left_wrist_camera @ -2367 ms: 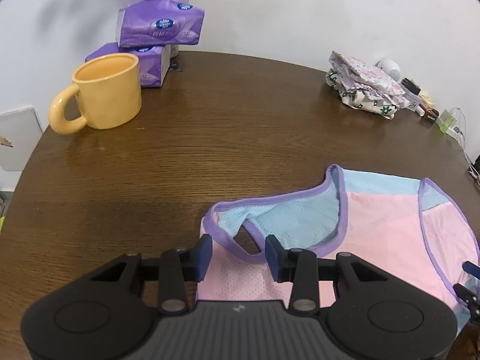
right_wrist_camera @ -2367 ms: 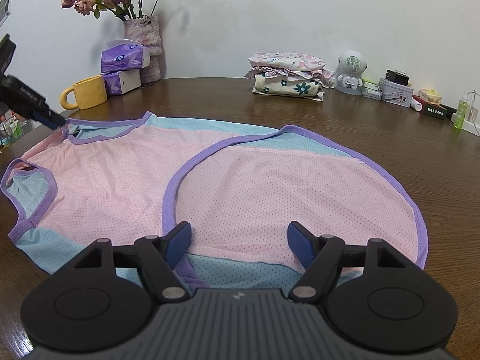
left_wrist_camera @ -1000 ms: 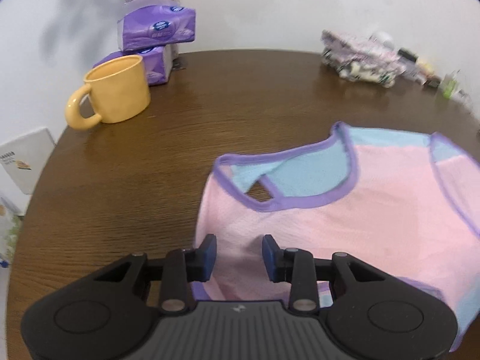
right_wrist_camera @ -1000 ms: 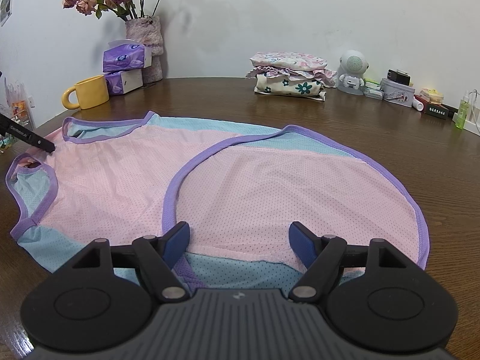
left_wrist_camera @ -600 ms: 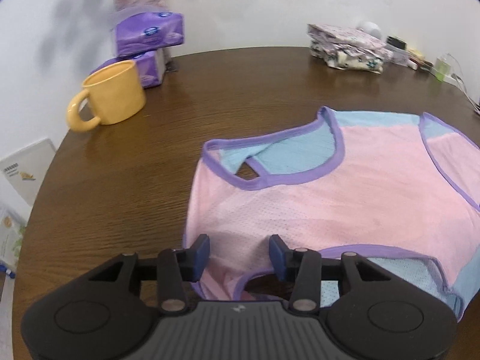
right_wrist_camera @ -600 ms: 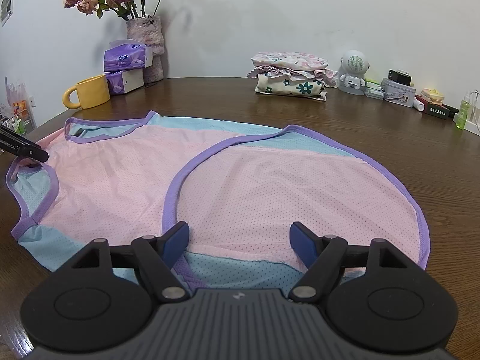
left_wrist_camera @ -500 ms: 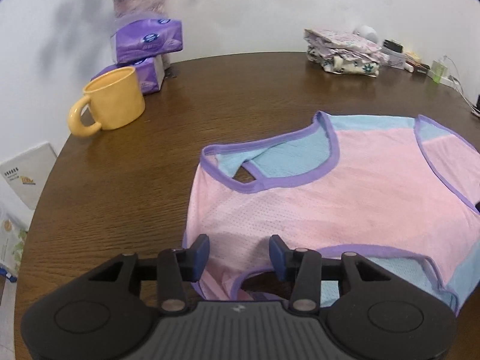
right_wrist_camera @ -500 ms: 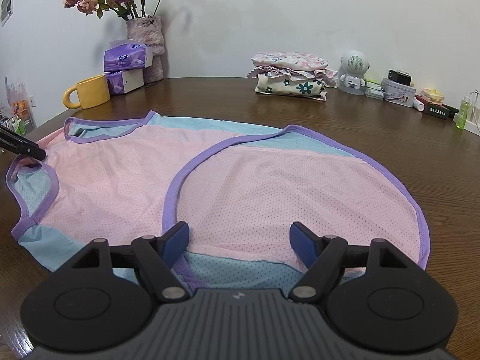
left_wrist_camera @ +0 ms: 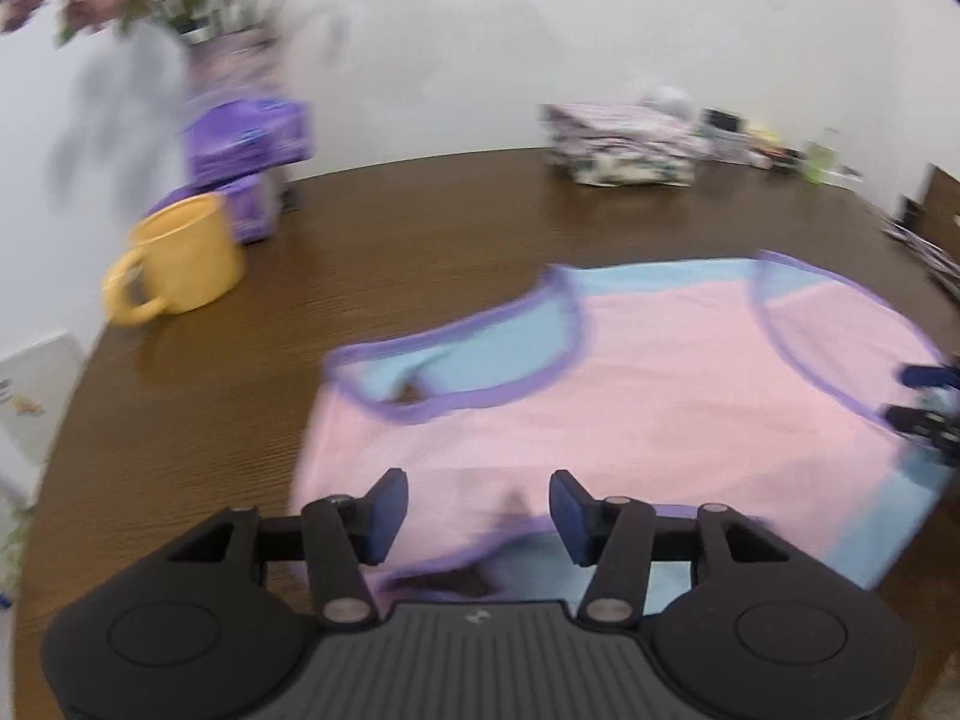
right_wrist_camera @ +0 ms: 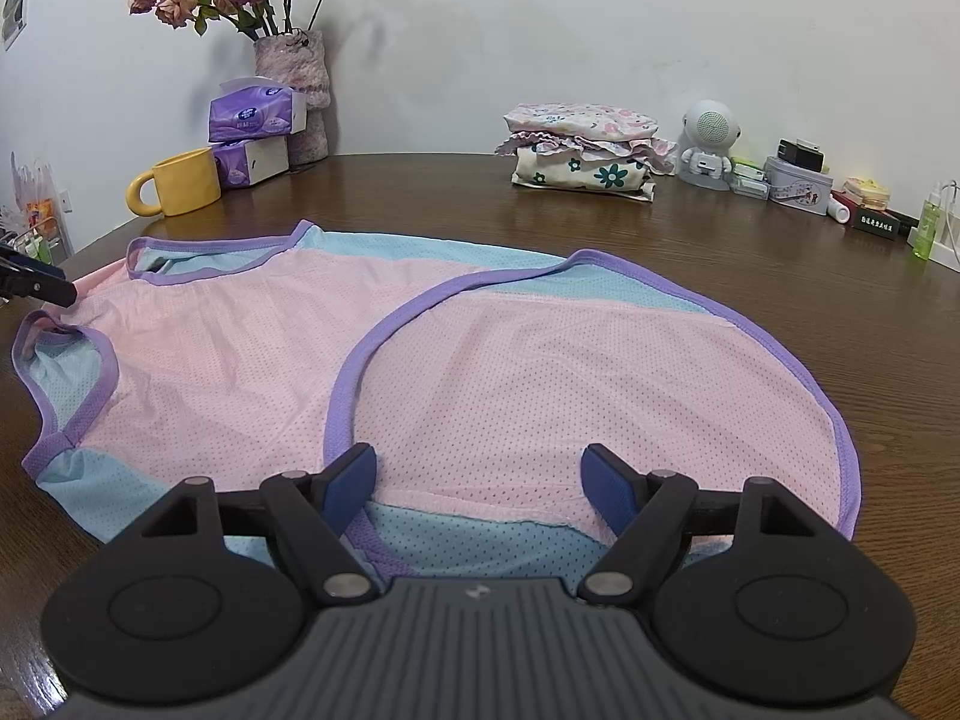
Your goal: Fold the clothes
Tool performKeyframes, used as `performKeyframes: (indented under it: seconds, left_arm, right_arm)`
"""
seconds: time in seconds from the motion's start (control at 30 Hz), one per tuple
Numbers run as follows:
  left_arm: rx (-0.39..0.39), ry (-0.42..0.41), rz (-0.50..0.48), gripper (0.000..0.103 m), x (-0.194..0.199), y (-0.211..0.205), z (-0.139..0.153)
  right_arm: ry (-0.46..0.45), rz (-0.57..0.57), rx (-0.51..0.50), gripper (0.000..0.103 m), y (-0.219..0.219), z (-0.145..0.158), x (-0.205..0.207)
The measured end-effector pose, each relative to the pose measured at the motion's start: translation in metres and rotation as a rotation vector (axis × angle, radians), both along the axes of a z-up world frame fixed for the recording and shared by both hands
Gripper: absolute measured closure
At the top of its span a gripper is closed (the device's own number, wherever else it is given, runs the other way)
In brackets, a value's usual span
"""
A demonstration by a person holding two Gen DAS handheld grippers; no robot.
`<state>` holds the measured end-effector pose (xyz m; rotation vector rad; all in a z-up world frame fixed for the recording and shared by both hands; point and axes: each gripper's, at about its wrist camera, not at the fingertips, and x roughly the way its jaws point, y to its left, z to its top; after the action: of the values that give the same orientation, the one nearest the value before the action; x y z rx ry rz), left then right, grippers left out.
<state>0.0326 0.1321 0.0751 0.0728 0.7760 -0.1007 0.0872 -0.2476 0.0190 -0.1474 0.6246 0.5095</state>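
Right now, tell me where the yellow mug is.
In the right wrist view, the yellow mug stands far left on the table, beside the tissue boxes.

One pink mesh garment (right_wrist_camera: 252, 354), one yellow mug (right_wrist_camera: 180, 183), two tissue packs (right_wrist_camera: 255, 114), two folded clothes (right_wrist_camera: 582, 147)

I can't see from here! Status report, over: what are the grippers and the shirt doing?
Left gripper opening, empty, over the shirt's armhole end. Right gripper open, above the folded-over hem. Shirt flat on the table, half folded. Nothing in the way.

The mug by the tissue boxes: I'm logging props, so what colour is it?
Yellow. The mug shows best in the right wrist view.
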Motion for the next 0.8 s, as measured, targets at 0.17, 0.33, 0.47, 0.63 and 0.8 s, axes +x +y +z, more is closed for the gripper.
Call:
performKeyframes:
  seconds: [0.17,0.33,0.47,0.63,0.8]
  left_arm:
    - [0.005,0.022,-0.073,0.052,0.003,-0.028,-0.012]
    - [0.056,0.033,-0.055,0.048,0.003,-0.035,-0.031]
    - [0.053,0.027,-0.017,0.050,-0.001,-0.027,-0.030]
    - [-0.048,-0.037,-0.009,0.049,-0.007,-0.030,-0.016]
    - [-0.078,-0.066,-0.090,0.046,-0.001,-0.066,-0.016]
  right_arm:
    - [0.000,0.001,0.001,0.026,0.000,0.000,0.000]
    - [0.001,0.001,0.001,0.025,0.000,0.000,0.000]
    - [0.002,0.007,0.001,0.024,0.000,0.000,0.000]
    - [0.004,0.012,0.001,0.023,0.000,0.000,0.000]
    - [0.004,0.014,0.001,0.022,0.000,0.000,0.001]
